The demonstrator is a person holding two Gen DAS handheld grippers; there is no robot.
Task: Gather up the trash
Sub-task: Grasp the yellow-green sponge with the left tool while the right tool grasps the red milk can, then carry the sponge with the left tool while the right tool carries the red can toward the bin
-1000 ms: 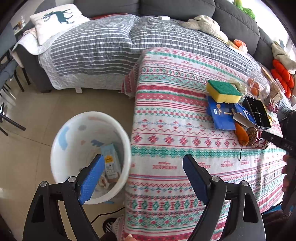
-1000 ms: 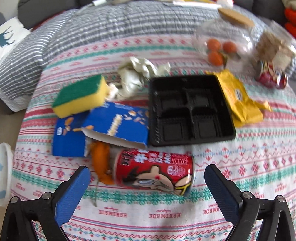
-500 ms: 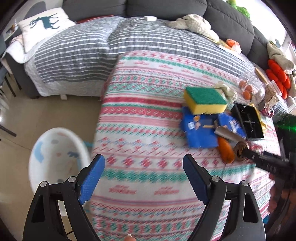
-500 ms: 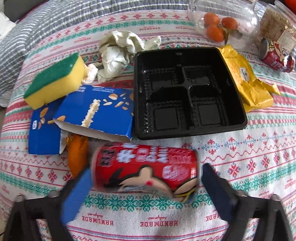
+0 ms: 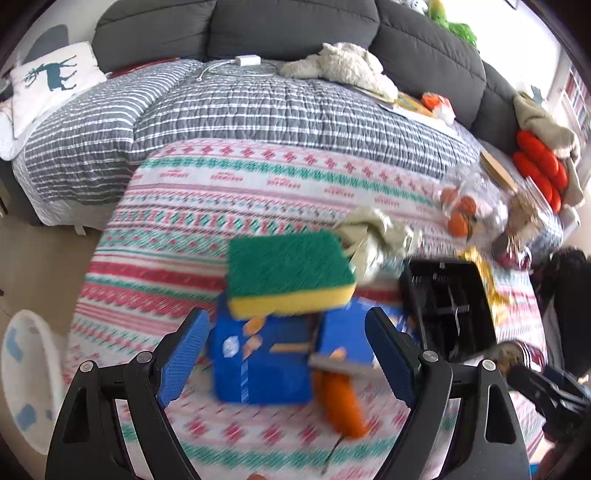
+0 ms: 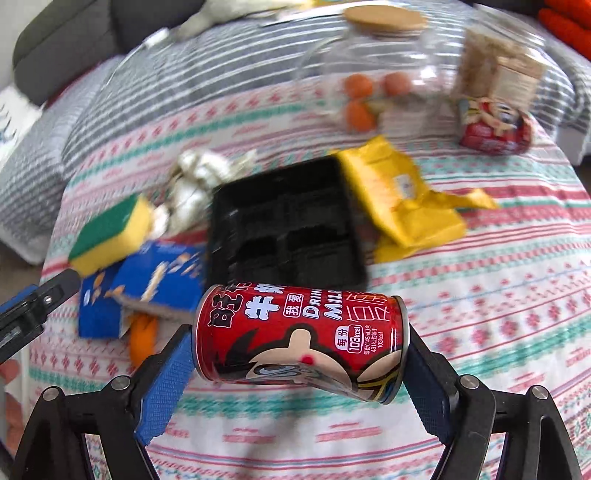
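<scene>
Red milk can [image 6: 301, 341] sits clamped end to end in the right gripper [image 6: 295, 373] at lower centre; left gripper [image 5: 291, 362] fingers gape, empty, over the blue box [image 5: 269, 363]

Dark grey sofa [image 5: 295, 26] along back, grey-and-white striped quilt [image 5: 229, 110] over seat. White cushion with blue deer print [image 5: 51, 77] at left end. White charger block [image 5: 247, 60] with cable on quilt. Cream plush toy [image 5: 343, 66] near sofa back. Red-orange plush pieces [image 5: 539, 166] at right. Worktop under patterned red-green-white cloth [image 5: 221, 206]. Clear jar with cork lid [image 6: 384, 16], orange fruits [image 6: 360, 96] inside. Green-and-yellow sponge [image 5: 288, 273] resting on blue carton.
</scene>
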